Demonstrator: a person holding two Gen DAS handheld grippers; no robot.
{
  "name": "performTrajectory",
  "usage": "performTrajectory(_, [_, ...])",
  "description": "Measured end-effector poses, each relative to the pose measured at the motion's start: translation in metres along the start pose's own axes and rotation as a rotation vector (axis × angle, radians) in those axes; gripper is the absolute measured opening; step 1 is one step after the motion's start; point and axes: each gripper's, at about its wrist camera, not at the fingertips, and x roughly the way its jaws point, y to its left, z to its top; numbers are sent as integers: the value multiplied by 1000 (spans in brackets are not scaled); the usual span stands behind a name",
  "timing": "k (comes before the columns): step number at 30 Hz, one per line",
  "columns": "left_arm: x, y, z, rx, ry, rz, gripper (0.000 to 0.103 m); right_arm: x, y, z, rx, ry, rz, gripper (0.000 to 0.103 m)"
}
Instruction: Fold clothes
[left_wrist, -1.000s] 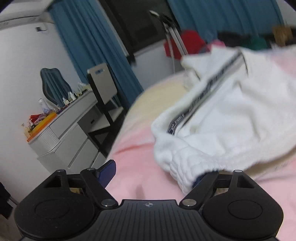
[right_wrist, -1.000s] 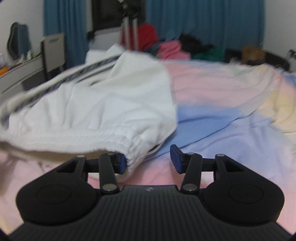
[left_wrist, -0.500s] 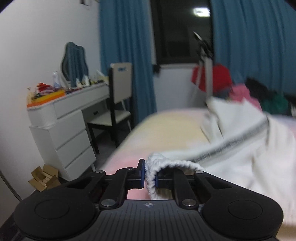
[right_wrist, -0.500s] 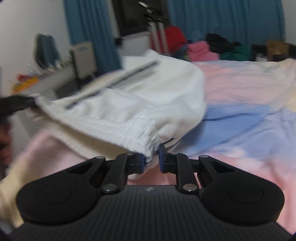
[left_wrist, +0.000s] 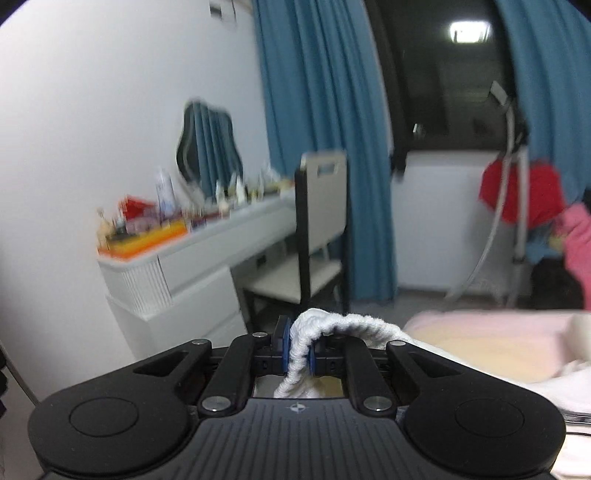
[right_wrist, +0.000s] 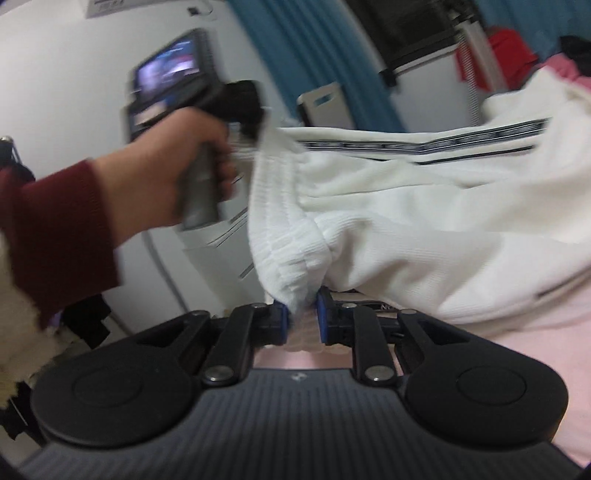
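We have the white trousers (right_wrist: 424, 206) lifted over the bed (left_wrist: 491, 343), the left gripper (left_wrist: 297, 349) and right gripper (right_wrist: 302, 317) each clamped on the ribbed waistband (right_wrist: 284, 236). Soft, light cloth sags between them; the thick elastic band gives the surest hold.

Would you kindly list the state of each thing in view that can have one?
left gripper: shut on the waistband.
right gripper: shut on the waistband.
white trousers: lifted at the waistband, rest draped on the bed.
curtain: drawn aside from the dark window.
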Motion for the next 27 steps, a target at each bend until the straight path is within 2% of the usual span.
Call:
performTrajectory(5, [81, -11, -43, -61, 137, -15, 10, 43, -21, -5, 3, 59, 8, 21])
performTrajectory(9, [100, -8, -63, -89, 168, -41, 11, 48, -25, -1, -10, 74, 47, 27])
performTrajectory(10, [102, -4, -63, -95, 168, -51, 16, 47, -23, 0, -24, 75, 56, 31])
performTrajectory(11, [101, 0, -61, -100, 178, -60, 22, 45, -21, 1, -39, 77, 68, 39])
performTrajectory(13, [93, 10, -60, -124, 206, -82, 69, 42, -15, 2, -77, 96, 103, 63])
performTrajectory(14, [86, 17, -59, -129, 194, -72, 75, 38, -11, 1, -90, 95, 104, 82])
performTrajectory(15, [74, 23, -59, -128, 165, -59, 86, 33, -6, 0, -103, 93, 103, 85])
performTrajectory(19, [21, 40, -64, -91, 125, -82, 91, -3, 11, 5, -150, 46, 74, 84])
performTrajectory(22, [-38, 42, -73, -86, 95, -125, 92, -36, 21, 14, -200, -7, 35, 84])
performTrajectory(27, [-162, 8, -102, -82, -29, -258, 96, -100, 10, 31, -266, -116, -82, 84])
